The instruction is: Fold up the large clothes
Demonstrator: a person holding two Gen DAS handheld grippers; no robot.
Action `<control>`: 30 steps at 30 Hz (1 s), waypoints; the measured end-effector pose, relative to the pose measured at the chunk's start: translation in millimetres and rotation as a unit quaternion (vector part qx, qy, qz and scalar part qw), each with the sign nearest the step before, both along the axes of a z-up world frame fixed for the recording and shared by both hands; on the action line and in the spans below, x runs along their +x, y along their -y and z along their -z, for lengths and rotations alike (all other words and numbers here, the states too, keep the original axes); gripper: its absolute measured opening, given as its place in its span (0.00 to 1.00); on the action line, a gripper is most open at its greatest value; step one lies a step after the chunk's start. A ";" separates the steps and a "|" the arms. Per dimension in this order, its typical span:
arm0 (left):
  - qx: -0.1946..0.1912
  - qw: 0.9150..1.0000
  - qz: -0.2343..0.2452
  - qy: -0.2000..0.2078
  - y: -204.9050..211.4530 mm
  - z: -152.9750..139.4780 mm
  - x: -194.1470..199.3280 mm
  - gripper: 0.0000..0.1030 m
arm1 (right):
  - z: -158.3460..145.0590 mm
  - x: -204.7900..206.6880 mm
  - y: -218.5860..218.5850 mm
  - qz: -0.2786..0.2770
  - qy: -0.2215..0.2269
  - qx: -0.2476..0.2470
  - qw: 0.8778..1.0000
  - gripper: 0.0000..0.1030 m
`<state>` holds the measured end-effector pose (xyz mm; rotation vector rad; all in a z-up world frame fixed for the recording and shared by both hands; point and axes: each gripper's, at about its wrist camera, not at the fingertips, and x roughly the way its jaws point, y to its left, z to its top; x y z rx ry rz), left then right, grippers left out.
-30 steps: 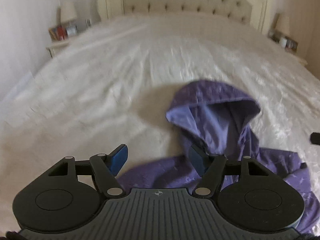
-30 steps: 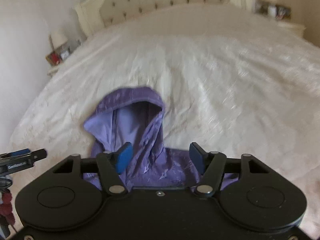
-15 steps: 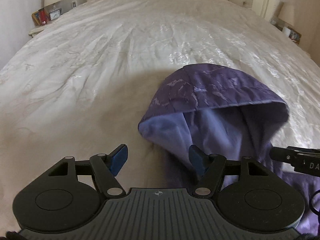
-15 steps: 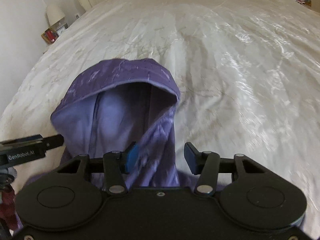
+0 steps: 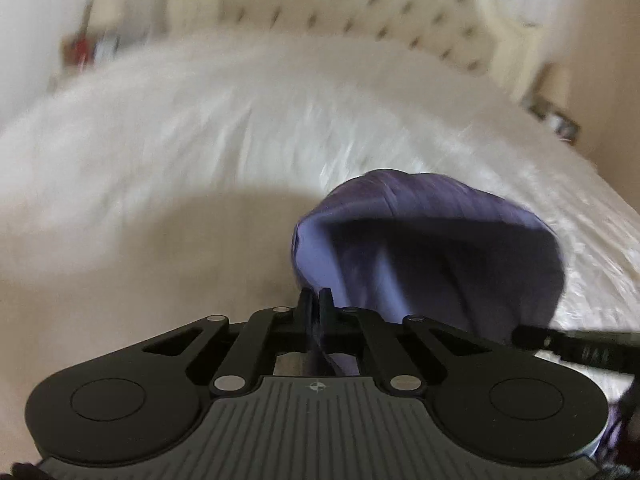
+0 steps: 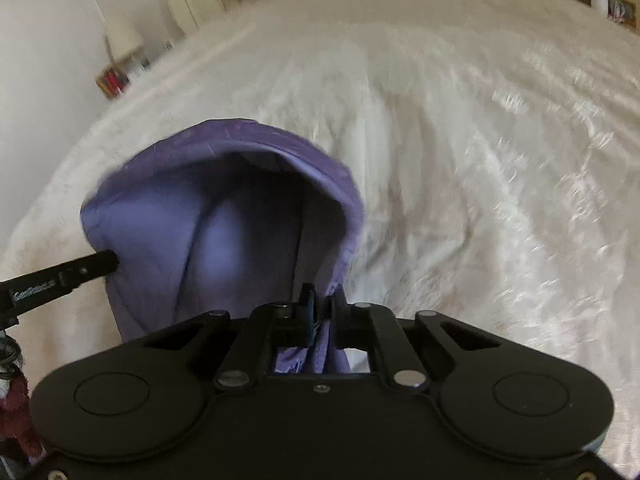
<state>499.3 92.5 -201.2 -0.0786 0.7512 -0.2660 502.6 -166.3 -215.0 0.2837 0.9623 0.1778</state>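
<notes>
- pale, softly wrinkled bedspread (image 6: 460,128) covers the bed and runs up to a tufted cream headboard (image 5: 360,20).
- left gripper (image 5: 316,304) is clenched on the purple hoodie (image 6: 224,216) beside the hood's left edge, probably to lift that side.
- hood gapes open between the two tools, thin, smooth fabric with a lighter lining, resting on the bedspread.
- right gripper (image 6: 322,304) pinches the hood's right edge, likely so both sides rise evenly.
</notes>
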 end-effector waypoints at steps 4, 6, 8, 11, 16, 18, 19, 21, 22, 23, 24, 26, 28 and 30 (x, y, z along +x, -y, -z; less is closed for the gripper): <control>0.054 0.996 0.040 0.050 -3.3 -7.8 -24.4 0.02 | -6.0 -20.0 32.1 0.044 0.016 0.002 0.999 0.10; 0.080 0.996 0.040 0.028 -7.7 9.1 -23.5 0.02 | 11.3 -21.5 48.6 0.076 -0.013 0.008 0.997 0.10; 0.081 0.996 0.032 -0.021 -13.0 30.7 -14.7 0.03 | 34.9 -20.1 64.8 0.100 -0.050 0.034 0.993 0.11; 0.101 0.992 0.028 -0.064 -16.6 57.4 -7.2 0.06 | 57.3 -20.7 77.0 0.120 -0.075 0.030 0.989 0.00; 0.084 0.994 0.034 -0.054 -20.4 46.6 -8.8 0.09 | 42.9 -27.2 79.9 0.096 -0.053 0.018 0.994 0.21; 0.076 0.996 0.034 -0.028 -25.9 29.9 -18.2 0.16 | 27.9 -33.3 79.4 0.091 -0.033 0.006 0.995 0.23; 0.074 0.997 0.034 -0.017 -29.0 22.3 -24.2 0.22 | 18.8 -35.0 78.5 0.085 -0.015 -0.002 0.996 0.23; 0.074 0.997 0.029 0.006 -31.6 4.7 -35.2 0.23 | 1.3 -37.7 68.0 0.066 0.018 -0.011 0.998 0.24; 0.073 0.997 0.024 0.017 -33.0 -3.0 -35.5 0.23 | -6.5 -36.8 62.7 0.054 0.031 -0.010 0.998 0.28; 0.068 0.997 0.019 0.025 -32.9 -10.8 -36.2 0.24 | -12.4 -35.2 57.3 0.046 0.042 -0.011 0.998 0.31; 0.060 0.998 0.015 0.033 -31.1 -18.9 -34.6 0.26 | -17.8 -32.4 50.3 0.033 0.054 -0.009 0.998 0.37; 0.049 0.998 0.017 0.032 -22.9 -26.4 -21.5 0.30 | -26.2 -22.8 34.4 0.005 0.070 -0.001 0.998 0.39; 0.037 0.999 0.024 0.025 -10.2 -29.3 -6.0 0.31 | -31.6 -7.0 17.0 -0.016 0.076 0.004 0.997 0.39; 0.036 0.999 0.031 0.022 6.4 -27.4 11.0 0.32 | -33.0 7.7 0.7 -0.034 0.083 0.006 0.996 0.39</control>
